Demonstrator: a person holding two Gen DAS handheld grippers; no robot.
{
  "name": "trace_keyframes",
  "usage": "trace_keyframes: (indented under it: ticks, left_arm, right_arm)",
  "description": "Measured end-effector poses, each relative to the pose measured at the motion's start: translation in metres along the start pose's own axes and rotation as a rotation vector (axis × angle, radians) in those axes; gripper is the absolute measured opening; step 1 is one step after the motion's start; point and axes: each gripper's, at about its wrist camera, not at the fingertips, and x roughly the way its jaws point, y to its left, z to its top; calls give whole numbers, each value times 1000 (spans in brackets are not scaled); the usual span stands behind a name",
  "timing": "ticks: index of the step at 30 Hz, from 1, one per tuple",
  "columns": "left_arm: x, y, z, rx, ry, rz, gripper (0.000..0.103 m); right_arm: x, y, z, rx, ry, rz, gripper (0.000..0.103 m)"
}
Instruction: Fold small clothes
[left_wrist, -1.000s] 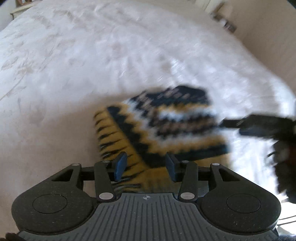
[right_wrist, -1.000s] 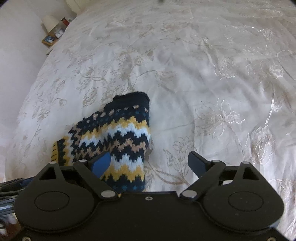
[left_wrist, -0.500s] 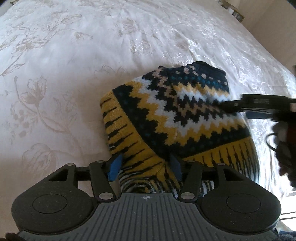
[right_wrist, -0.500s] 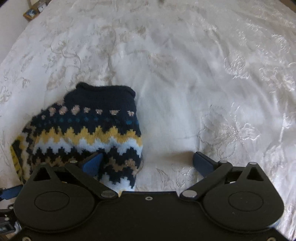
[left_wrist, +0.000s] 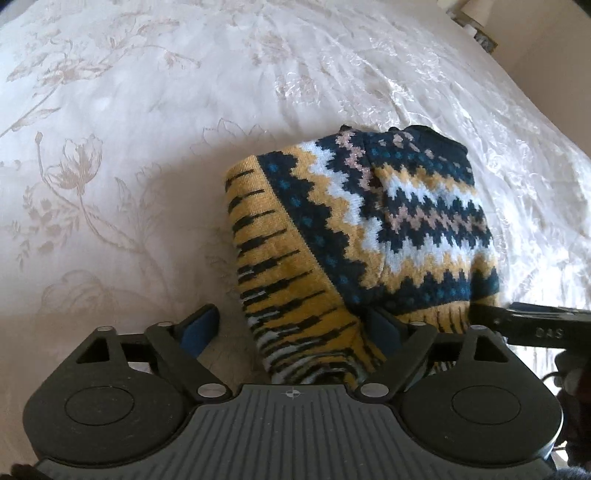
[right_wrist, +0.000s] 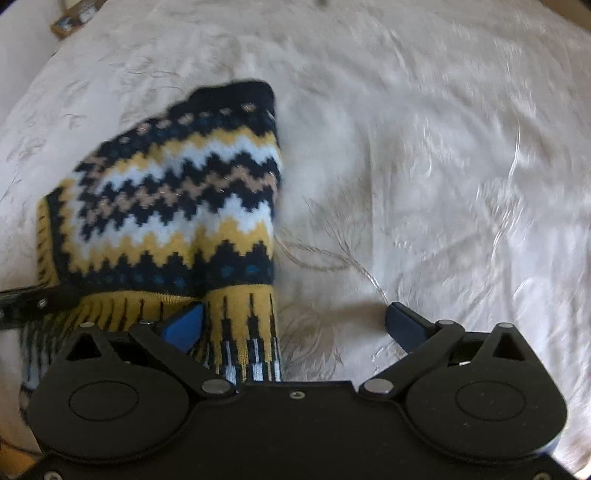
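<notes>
A small knitted sweater (left_wrist: 388, 229) with navy, yellow, white and tan zigzags lies folded on the bed. Its yellow-and-black ribbed hem faces me. My left gripper (left_wrist: 291, 325) hangs over that hem with its jaws opening. The hem lies between the fingers, and the left pad (left_wrist: 201, 326) stands clear of the cloth. In the right wrist view the sweater (right_wrist: 177, 206) fills the left half. My right gripper (right_wrist: 295, 325) is open wide over its right edge, with one finger (right_wrist: 184, 326) over the hem and the other over bare bedspread.
A white bedspread (left_wrist: 147, 110) with a pale flower pattern covers the whole bed (right_wrist: 443, 147). A bedside stand with small items (left_wrist: 476, 26) sits beyond the far corner. The right gripper's finger (left_wrist: 532, 326) reaches into the left view from the right.
The left jaws have spread wide and no longer pinch the hem. The sweater has settled folded on the bed. The right gripper has come lower and closer to the sweater's hem.
</notes>
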Motion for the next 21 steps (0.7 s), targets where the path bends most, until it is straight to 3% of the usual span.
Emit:
trace_keyframes:
  ticks: [9,21]
  left_arm:
    - [-24,-9,-9,12,-58,95,98]
    - [-109,-86,-41,85,-199,256,95]
  right_arm:
    - [-11,-1,-7,-39,-86,31,102]
    - [-105,-14,-46,-61,-293,105,102]
